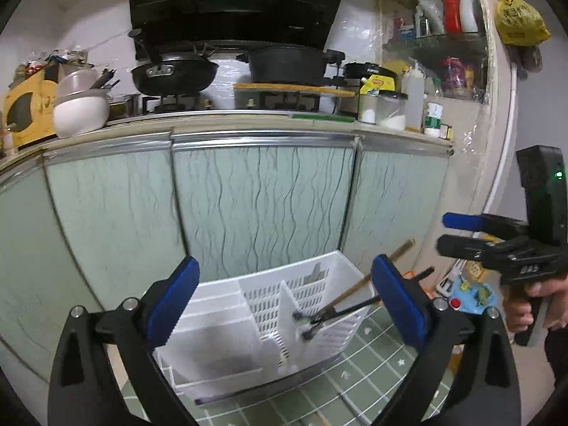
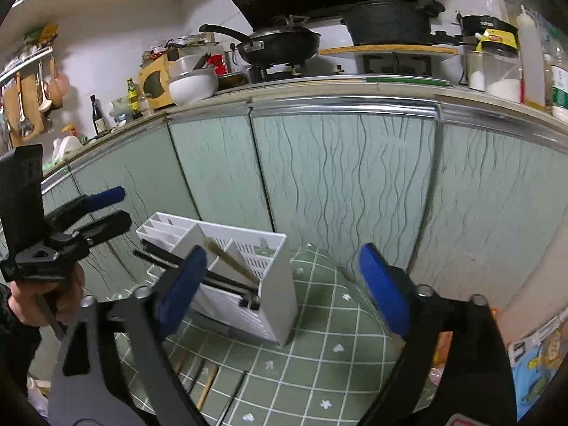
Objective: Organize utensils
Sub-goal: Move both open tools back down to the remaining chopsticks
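Observation:
A white slotted utensil holder [image 1: 269, 316] [image 2: 248, 266] rests on the green tiled table [image 1: 372, 358] [image 2: 319, 337], its open side turned toward me. Brown and black chopsticks [image 1: 355, 305] [image 2: 230, 264] stick out of its perforated compartment. More chopsticks [image 2: 207, 385] lie loose on the table near my right gripper. My left gripper [image 1: 285, 300] [image 2: 119, 206] hovers open in front of the holder with nothing between its blue pads. My right gripper [image 2: 282, 287] [image 1: 445, 231], held by a hand [image 1: 525, 305], is also open and empty, just right of the holder.
Pale green cabinet doors [image 1: 248, 206] stand close behind the table. On the counter above sit a wok [image 1: 174, 74], a black pot [image 1: 287, 64], a white bowl [image 1: 81, 110] and jars [image 1: 390, 110]. Colourful packaging [image 1: 472, 291] lies low at the right.

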The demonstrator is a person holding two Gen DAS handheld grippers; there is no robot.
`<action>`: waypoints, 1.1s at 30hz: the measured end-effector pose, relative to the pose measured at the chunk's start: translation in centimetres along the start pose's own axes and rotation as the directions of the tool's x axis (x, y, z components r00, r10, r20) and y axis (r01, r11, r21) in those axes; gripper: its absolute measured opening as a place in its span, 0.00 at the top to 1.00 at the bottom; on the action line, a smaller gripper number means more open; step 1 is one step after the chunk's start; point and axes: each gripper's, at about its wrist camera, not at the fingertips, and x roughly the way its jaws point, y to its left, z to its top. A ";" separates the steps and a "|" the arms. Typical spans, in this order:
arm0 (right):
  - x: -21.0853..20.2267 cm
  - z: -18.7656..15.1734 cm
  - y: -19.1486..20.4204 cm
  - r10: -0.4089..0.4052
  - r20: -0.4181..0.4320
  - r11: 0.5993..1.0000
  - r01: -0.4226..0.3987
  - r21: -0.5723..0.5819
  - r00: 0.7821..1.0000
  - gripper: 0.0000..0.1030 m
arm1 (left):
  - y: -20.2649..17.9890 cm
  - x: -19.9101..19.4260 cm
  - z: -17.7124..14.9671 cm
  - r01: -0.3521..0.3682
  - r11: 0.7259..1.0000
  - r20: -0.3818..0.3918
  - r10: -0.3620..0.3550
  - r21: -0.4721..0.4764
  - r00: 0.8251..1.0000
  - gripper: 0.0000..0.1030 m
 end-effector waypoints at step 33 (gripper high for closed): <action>-8.4 -9.9 5.9 -0.056 0.004 0.992 0.056 -0.112 0.998 0.08 | -1.6 -10.3 -9.7 -0.140 0.989 -0.027 0.139 -0.044 0.990 0.04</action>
